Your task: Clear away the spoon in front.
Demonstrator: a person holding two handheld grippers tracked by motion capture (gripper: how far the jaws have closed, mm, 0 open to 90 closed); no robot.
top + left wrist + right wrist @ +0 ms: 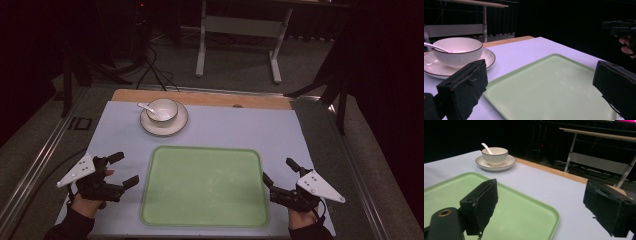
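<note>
Green tray [205,186] flat on the pale table cover [120,130], near the front edge, centred between the two grippers; long axis across the table, left to right; surface bare.

White bowl [163,110] with dark rim seated on a matching saucer [176,126], beyond the tray's far left corner, well apart from it. White spoon [146,106] resting in the bowl, handle pointing up and to the left over the rim.

Left gripper [124,170] just left of the tray, held in a hand [90,200], jaws spread wide, nothing between them, aimed toward the tray's far side.

Right gripper [280,170] just right of the tray, jaws likewise wide apart and empty, angled inward and forward.

Strip of bare wood [200,97] along the table's far edge. Beyond, white desk frame [240,30] on grey floor; cables [152,65] at left.
</note>
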